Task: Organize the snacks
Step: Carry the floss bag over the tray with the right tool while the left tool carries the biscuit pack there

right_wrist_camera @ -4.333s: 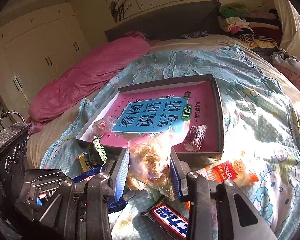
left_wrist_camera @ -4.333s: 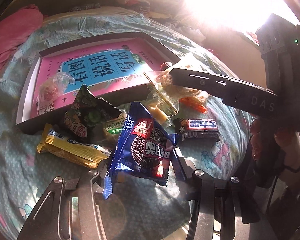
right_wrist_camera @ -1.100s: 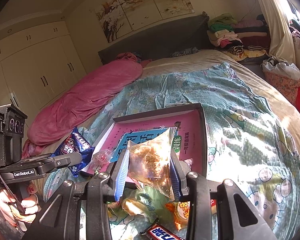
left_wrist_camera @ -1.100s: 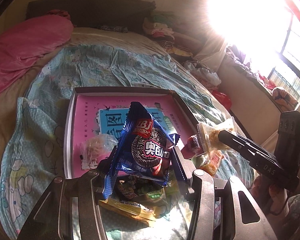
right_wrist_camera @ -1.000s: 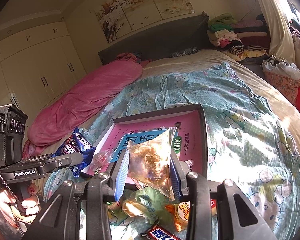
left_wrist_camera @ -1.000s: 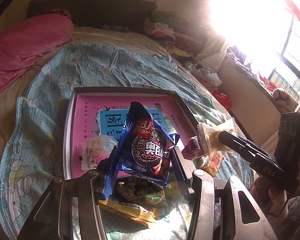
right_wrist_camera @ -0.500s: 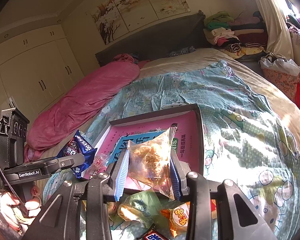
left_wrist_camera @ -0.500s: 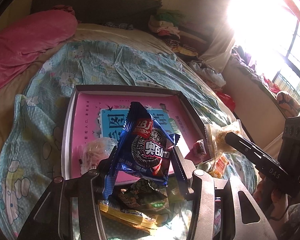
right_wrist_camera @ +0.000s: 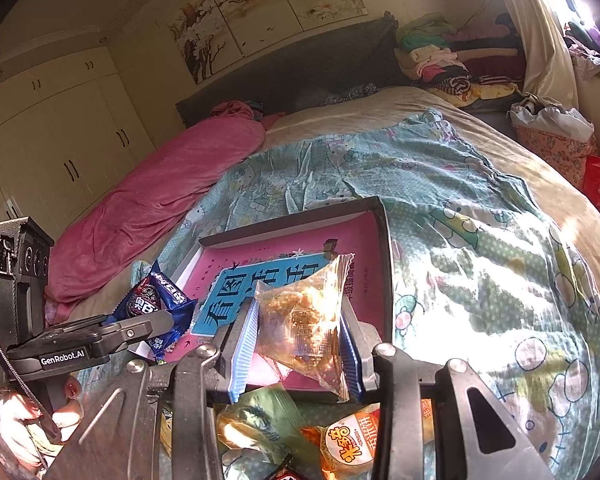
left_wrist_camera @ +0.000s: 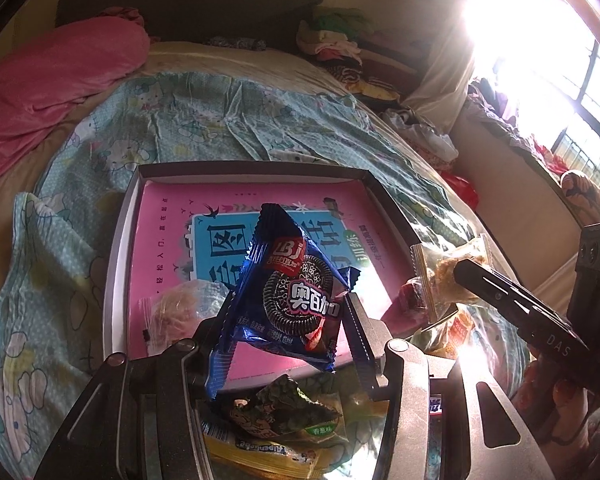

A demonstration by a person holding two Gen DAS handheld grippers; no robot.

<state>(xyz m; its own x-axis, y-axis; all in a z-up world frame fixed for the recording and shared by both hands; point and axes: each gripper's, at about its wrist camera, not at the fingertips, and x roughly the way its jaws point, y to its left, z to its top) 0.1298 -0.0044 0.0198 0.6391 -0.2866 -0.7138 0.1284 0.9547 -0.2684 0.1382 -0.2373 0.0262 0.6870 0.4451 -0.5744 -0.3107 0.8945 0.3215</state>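
While both tongs are full, we need to get each snack over the box before we let go. Our left tongs are closed tight on the blue cookie pack, which is up in the air above the near part of the box. Our right tongs are pinched on the clear bag of golden crunchy bits, up over the near edge of the box.

The box sits on the bed and has a pink book lying flat in it. A small clear pack is in there near the left wall, and a red candy lies near the right wall.

To do this well, we think we should go forward a bit, then down low, so the packs do not bounce out. We should aim for bare spots on the book, away from the two snacks in there. We open each pair slowly, one after the other.

More snacks wait on the bed by the near wall: a green pack, a yellow bar and an orange pack.
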